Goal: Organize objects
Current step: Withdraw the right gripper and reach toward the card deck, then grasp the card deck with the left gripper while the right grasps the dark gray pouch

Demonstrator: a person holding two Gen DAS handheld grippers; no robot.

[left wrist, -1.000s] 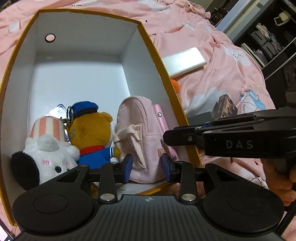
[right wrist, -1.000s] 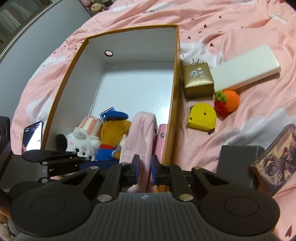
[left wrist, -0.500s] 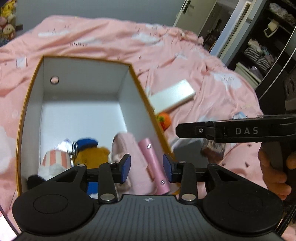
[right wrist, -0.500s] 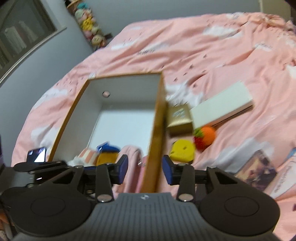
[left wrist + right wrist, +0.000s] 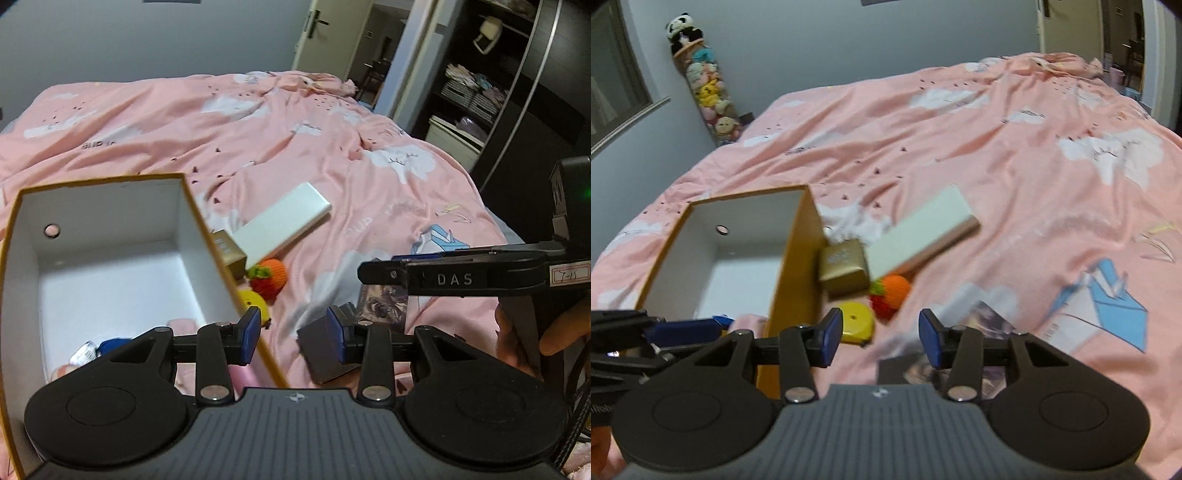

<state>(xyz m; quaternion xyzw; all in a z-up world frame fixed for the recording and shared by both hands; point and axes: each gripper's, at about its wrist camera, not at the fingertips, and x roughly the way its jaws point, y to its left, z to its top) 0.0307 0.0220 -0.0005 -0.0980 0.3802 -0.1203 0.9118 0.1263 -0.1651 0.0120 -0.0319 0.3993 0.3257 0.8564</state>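
An orange-rimmed box [image 5: 110,258] with white walls lies on the bed; a pink pouch [image 5: 181,325] and a blue toy cap [image 5: 110,343] peek out at its near end, the rest hidden behind my left gripper [image 5: 291,339]. That gripper hovers open over the box's right wall, with nothing between its pads. My right gripper [image 5: 881,339] hangs over the bedding right of the box, its jaws opening and empty. Beside the box lie a gold box [image 5: 844,266], a knitted strawberry [image 5: 890,291], a yellow tape measure [image 5: 855,325] and a long white box [image 5: 923,229].
A grey box [image 5: 317,350] and a picture-printed box [image 5: 380,301] lie near the bed's front edge under the grippers. The pink duvet [image 5: 997,147] stretches far back. A dark shelf unit [image 5: 480,92] stands at the right, and a tube of plush toys [image 5: 705,92] stands by the wall.
Both grippers have drawn back and up from the box's near end, so the toys and pouch have sunk out of view. The right jaws have widened from nearly shut, and the left ones slightly.
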